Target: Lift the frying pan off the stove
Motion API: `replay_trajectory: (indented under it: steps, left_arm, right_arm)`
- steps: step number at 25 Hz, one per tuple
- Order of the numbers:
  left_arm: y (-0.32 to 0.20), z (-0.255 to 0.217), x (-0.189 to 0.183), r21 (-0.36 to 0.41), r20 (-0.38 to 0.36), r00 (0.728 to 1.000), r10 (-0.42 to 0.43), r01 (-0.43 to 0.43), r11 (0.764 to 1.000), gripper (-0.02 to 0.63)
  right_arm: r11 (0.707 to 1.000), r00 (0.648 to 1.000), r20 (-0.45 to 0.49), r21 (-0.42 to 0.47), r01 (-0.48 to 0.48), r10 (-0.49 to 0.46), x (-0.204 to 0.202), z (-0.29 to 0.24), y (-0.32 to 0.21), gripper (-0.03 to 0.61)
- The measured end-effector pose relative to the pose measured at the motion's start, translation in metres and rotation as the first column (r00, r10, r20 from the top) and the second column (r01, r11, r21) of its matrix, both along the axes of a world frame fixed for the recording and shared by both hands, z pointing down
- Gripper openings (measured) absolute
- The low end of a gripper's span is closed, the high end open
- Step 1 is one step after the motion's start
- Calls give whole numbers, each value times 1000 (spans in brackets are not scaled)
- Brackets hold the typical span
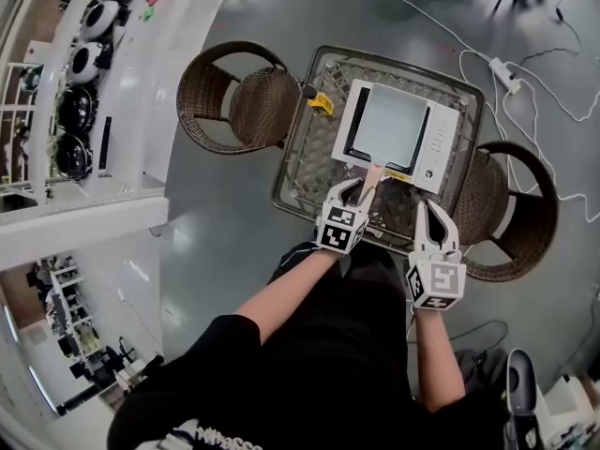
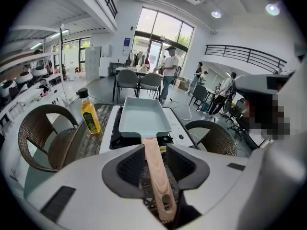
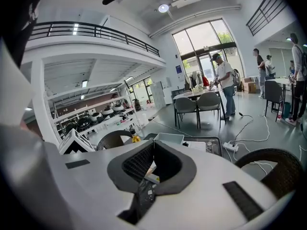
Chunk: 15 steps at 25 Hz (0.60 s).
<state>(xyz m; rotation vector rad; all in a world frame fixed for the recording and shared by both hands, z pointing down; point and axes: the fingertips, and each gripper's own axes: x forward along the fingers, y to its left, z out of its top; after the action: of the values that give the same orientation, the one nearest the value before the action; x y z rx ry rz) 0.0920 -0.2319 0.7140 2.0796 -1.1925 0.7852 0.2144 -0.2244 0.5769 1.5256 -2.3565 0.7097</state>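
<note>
A pale blue rectangular frying pan sits on a white single-burner stove on the table. Its light wooden handle points toward me. My left gripper is at the handle. In the left gripper view the handle runs between the jaws of the left gripper, which stand apart with a gap on each side; the pan rests on the stove. My right gripper hovers by the table's near edge, right of the handle. In its own view the right gripper has its pads together, holding nothing.
A yellow oil bottle stands left of the stove on the table. Wicker chairs sit at the left and right. A power strip with cables lies on the floor beyond. A white counter with pots runs along the left.
</note>
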Motion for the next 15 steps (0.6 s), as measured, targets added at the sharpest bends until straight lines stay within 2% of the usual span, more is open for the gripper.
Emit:
replay_trajectory:
  steps: [3, 8, 15]
  left_arm:
    - [4, 17, 2, -61, 2, 1000, 9, -9, 998, 209]
    - [12, 45, 9, -184, -24, 1000, 2, -6, 983, 229]
    - [4, 70, 18, -239, 14, 999, 40, -36, 970, 232]
  right_arm:
    - [1000, 1000, -13, 1, -7, 7, 4, 1, 0, 29]
    - [1000, 999, -39, -7, -24, 23, 7, 2, 4, 29]
    - [998, 997, -38, -10, -65, 65, 13, 8, 2, 29]
